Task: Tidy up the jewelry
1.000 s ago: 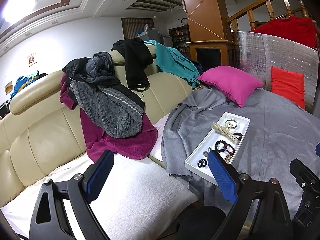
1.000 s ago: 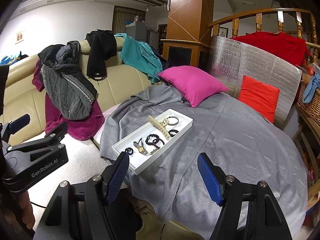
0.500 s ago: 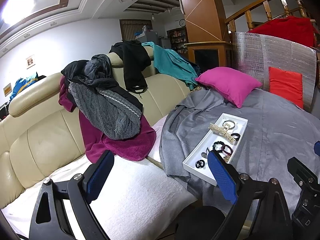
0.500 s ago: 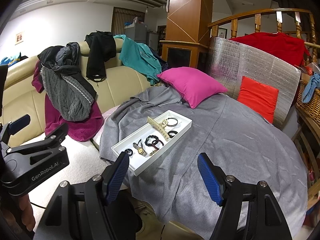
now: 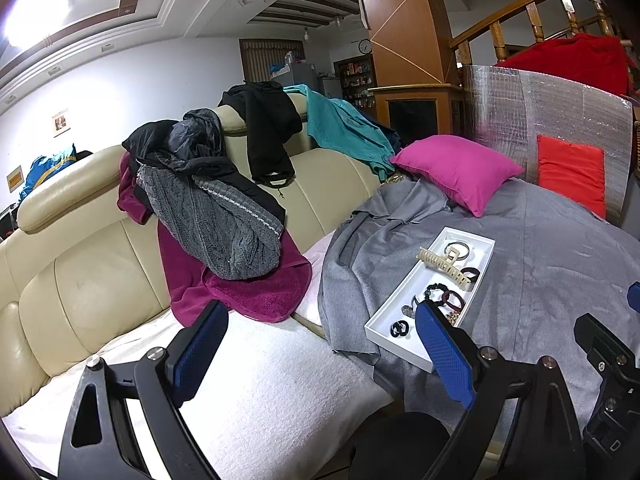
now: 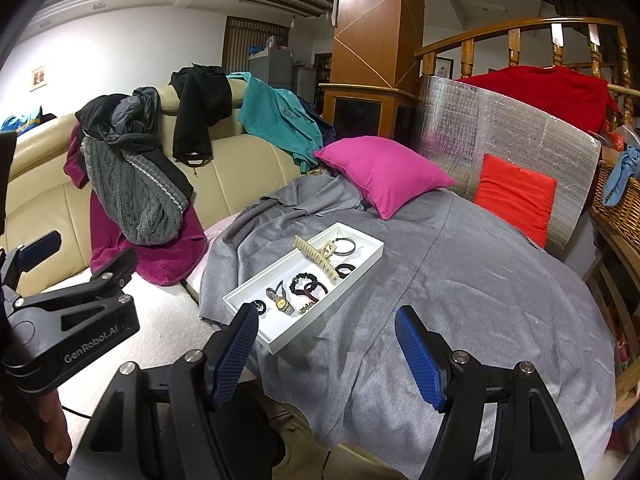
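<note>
A white tray [image 6: 362, 240] lies on a grey cloth [image 6: 460, 280]; it also shows in the left wrist view [image 5: 486, 248]. In it lie a cream hair claw [image 6: 318, 258], a gold watch [image 6: 282, 303], dark hair ties [image 6: 308, 285], a thin bangle [image 6: 344, 245] and small black rings [image 5: 399, 328]. My right gripper [image 6: 326, 350] is open and empty, held short of the tray's near end. My left gripper [image 5: 320, 350] is open and empty, over the white towel, left of the tray.
A pink pillow [image 6: 380, 174] and a red cushion [image 6: 514, 196] against a silver foil panel [image 6: 500, 132] lie behind the tray. Clothes [image 5: 208, 200] hang over the cream sofa [image 5: 80, 272]. A wicker basket [image 6: 618, 204] stands at the far right.
Both views have shifted very slightly; the tray sits a touch further left and lower in each. Both grippers stay open and empty.
</note>
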`<state>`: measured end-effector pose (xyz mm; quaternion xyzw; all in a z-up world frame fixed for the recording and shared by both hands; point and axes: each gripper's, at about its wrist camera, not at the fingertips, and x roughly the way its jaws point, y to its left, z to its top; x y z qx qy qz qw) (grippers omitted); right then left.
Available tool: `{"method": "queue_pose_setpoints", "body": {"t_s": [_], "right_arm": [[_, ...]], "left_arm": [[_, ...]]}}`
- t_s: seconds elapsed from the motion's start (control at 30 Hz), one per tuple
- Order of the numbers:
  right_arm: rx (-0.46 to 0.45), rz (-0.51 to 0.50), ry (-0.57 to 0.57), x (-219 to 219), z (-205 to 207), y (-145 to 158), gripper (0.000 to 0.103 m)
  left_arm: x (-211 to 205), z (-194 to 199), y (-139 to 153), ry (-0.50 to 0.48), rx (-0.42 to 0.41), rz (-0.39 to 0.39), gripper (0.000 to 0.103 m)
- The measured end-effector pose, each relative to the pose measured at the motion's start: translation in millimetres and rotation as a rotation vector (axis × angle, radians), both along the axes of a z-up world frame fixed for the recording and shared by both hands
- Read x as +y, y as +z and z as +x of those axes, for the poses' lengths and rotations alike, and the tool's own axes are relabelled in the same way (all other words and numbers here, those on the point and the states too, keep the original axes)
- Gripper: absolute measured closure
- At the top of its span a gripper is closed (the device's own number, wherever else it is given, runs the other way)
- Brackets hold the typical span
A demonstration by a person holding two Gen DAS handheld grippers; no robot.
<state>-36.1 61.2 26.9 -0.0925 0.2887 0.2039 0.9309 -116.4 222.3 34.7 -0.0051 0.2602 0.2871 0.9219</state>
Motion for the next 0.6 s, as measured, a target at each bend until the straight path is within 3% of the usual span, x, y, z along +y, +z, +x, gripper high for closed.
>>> {"method": "queue_pose_setpoints", "body": {"t_s": [0.6], "right_arm": [[0.001,-0.002,0.002,2.6,-0.9,2.7,0.028]], "left_arm": [[-3.6,-0.4,3.4,-0.003,0.001,0.005,0.009]]}}
